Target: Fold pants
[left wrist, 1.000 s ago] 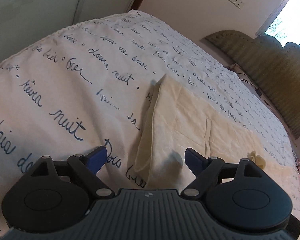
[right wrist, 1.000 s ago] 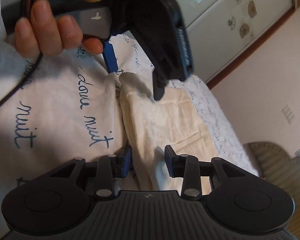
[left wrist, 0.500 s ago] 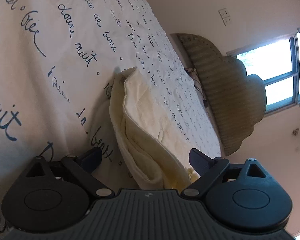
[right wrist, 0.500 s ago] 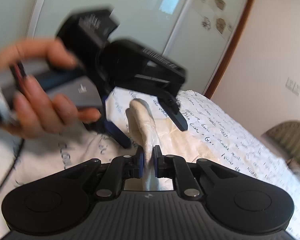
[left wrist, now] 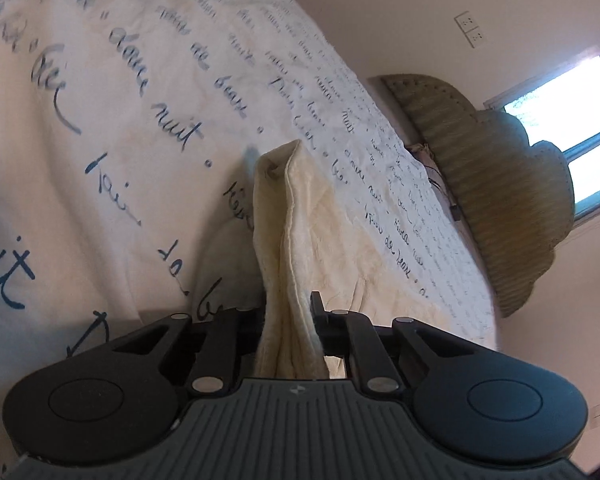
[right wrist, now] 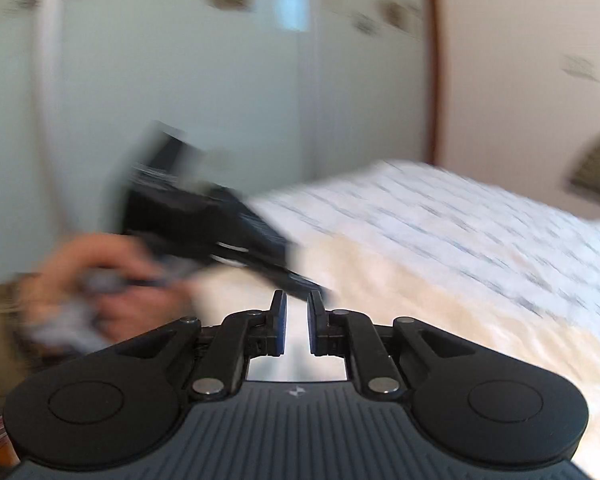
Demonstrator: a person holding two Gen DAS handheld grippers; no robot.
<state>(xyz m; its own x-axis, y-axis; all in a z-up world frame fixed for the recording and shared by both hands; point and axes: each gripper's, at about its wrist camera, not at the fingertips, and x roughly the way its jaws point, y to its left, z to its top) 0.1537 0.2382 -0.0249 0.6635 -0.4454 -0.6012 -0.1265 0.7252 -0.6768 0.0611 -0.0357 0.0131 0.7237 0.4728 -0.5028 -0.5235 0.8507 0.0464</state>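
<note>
My left gripper (left wrist: 290, 322) has just been closing and is now clamping the cream cotton pants (left wrist: 288, 240), lifting their edge off the script-printed white bedspread (left wrist: 100, 120); the right gripper (right wrist: 297, 320) is pinching cloth too, starting the fold.

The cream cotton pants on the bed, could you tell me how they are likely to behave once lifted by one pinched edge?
The cream cotton pants will probably hang limp, since they already crease and sag from the left hand-held gripper. They look light: a narrow pinch raises a whole ridge. The rest may drag across the script-printed white bedspread.

A home bedroom: bed (left wrist: 120, 92) with script-printed cover, padded headboard (left wrist: 496, 184), wardrobe doors (right wrist: 220, 80).
</note>
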